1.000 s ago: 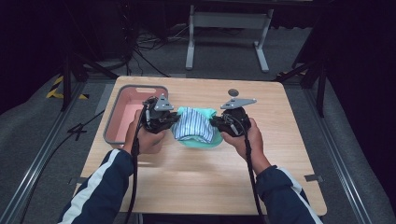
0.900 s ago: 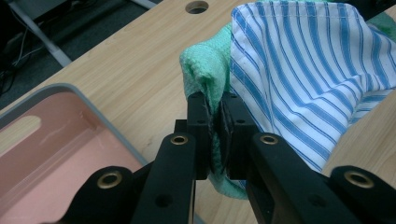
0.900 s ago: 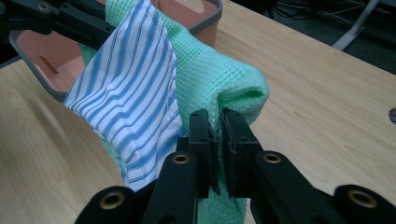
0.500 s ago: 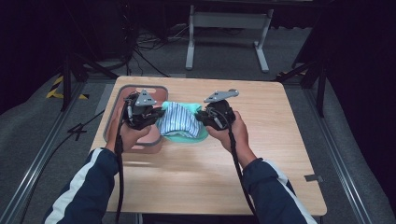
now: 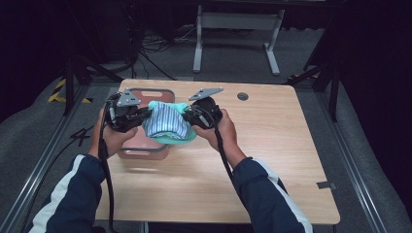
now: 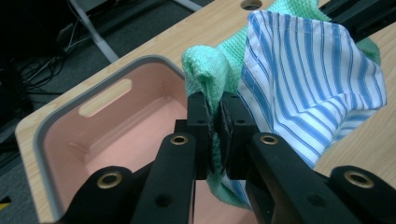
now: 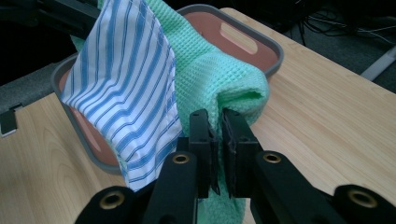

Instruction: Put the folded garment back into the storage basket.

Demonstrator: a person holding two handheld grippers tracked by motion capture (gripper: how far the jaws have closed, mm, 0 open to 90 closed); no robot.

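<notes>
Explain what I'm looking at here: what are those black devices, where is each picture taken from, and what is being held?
No robot is involved: a person holds a two-jaw tool in each hand. The high view looks down from above the person's side of the light wooden table. There the left hand-held gripper and the right hand-held gripper lift a bundle between them: a mint-green waffle-weave towel with a blue-and-white striped cloth draped over it. The other two pictures come from cameras riding on each gripper, looking along its black jaws. In both, the jaws are pinched shut on a fold of the green towel. Beneath the bundle on the table sits a pink rectangular plastic tub with a grey rim, which looks empty where visible.
</notes>
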